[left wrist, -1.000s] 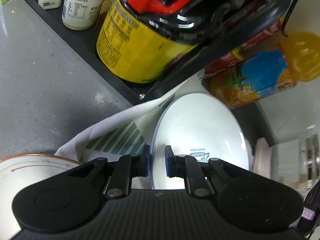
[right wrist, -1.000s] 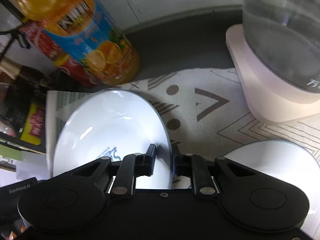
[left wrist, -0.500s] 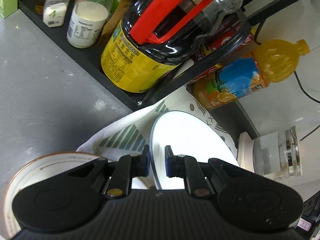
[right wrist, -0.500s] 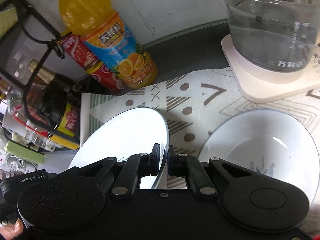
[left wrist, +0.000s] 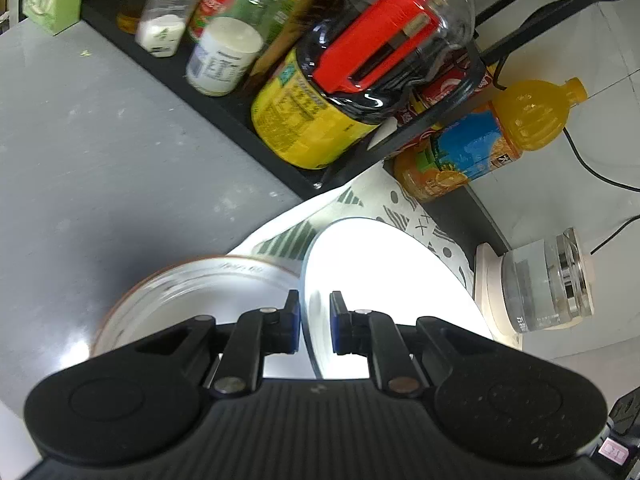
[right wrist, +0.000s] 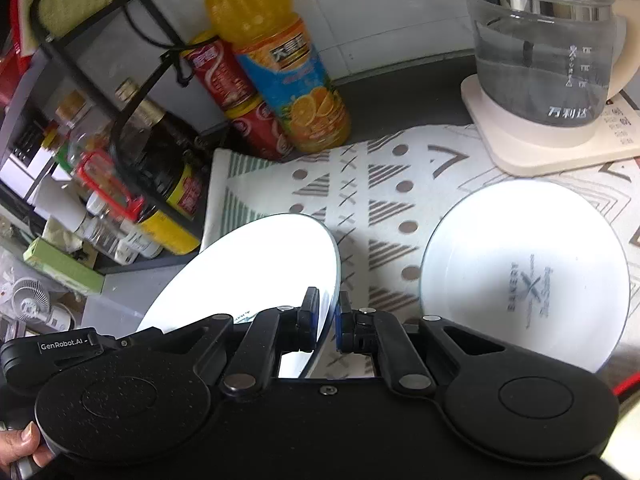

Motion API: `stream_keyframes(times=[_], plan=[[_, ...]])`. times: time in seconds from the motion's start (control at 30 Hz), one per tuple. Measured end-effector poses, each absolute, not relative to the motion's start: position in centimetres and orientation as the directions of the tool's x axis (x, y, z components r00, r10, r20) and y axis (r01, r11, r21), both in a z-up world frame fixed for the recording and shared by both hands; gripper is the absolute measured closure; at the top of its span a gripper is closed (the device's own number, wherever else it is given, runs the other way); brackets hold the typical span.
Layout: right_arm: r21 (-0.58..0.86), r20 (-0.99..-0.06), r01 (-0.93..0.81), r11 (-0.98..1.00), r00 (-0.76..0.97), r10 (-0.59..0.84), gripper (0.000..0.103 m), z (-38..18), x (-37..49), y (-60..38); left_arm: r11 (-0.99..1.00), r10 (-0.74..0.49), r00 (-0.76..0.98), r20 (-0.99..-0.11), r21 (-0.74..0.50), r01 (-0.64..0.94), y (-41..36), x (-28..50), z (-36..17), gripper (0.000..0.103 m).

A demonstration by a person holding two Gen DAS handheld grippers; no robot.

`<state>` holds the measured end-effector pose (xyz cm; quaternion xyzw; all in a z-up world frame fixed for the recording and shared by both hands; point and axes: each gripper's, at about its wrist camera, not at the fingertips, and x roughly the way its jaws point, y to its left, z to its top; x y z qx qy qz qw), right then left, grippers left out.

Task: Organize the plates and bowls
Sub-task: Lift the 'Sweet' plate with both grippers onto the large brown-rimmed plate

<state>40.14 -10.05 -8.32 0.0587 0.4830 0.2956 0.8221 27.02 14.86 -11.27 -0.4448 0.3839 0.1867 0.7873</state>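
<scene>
Both grippers hold the same white plate by opposite rims, lifted and tilted above the patterned cloth. My left gripper (left wrist: 314, 322) is shut on the plate's rim (left wrist: 384, 280). My right gripper (right wrist: 329, 316) is shut on the plate's other rim (right wrist: 256, 276). A second white plate (right wrist: 524, 272) with dark lettering lies flat on the cloth to the right. A white bowl with a brown rim (left wrist: 192, 304) sits on the grey counter, left of the held plate.
A black rack (left wrist: 224, 120) holds a large soy-sauce jug (left wrist: 352, 80) and several jars. An orange juice bottle (right wrist: 276, 56) and red cans (right wrist: 236, 96) stand at the back. A glass kettle (right wrist: 544, 48) on a cream base sits at the back right. The patterned cloth (right wrist: 360, 200) covers the counter.
Both grippers have risen and drawn back with the plate; it has lifted off the cloth and tilted. The second plate and the brown-rimmed bowl have come fuller into view.
</scene>
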Motion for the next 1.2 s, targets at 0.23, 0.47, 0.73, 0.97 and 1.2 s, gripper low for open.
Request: stream_keyframes(times=[0.23,0.47,0.73,0.97,1.2], plan=[[0.360,-0.756,-0.460,0.812,0.367,0.543,0.095,-8.5,37.3,-9.8,0.541,-0.044,0.623,-0.781,-0.543,-0.642,15.0,24.4,-11.4,0.091],[0.338,-0.754,-0.476,0.812,0.379,0.536,0.095,-8.7,35.0,-9.7,0.545,-0.052,0.613,-0.788,-0.537,-0.644,14.9,22.2,-12.0,0.091],[0.319,-0.762,-0.476,0.820,0.386,0.520,0.095,-9.5,33.2,-9.7,0.551,-0.068,0.596,-0.800,-0.528,-0.646,14.9,20.4,-13.2,0.091],[0.301,-0.765,-0.482,0.823,0.392,0.510,0.095,-9.8,32.2,-9.5,0.559,-0.070,0.585,-0.808,-0.517,-0.648,14.8,19.6,-13.9,0.091],[0.293,-0.770,-0.482,0.826,0.393,0.502,0.095,-10.4,31.4,-9.1,0.563,-0.066,0.566,-0.822,-0.499,-0.659,14.9,19.0,-14.7,0.091]])
